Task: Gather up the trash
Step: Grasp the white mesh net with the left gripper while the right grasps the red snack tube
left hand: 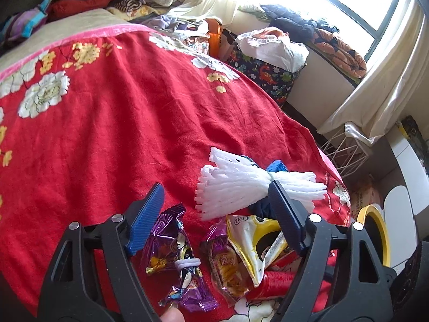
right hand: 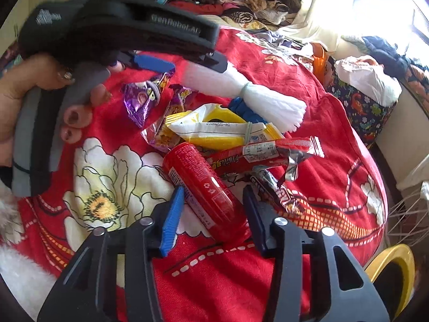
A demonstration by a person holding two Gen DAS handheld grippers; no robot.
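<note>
Left wrist view: the left gripper (left hand: 214,209) hangs with jaws apart over wrappers at the lower centre, gripping nothing; a purple wrapper (left hand: 174,263) lies between its fingers, a white foam net (left hand: 241,187) just above. The red blanket (left hand: 120,120) spreads bare to the upper left; its edge drops at right beside a yellow bin (left hand: 375,230). Right wrist view: the right gripper (right hand: 213,204) straddles a red can (right hand: 203,187), pads seemingly not pressing; the blanket edge curves right, the bin at lower right, contents unseen.

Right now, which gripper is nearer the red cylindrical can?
Right. The right gripper straddles the red can; the left gripper is over the purple wrappers, farther away.
</note>
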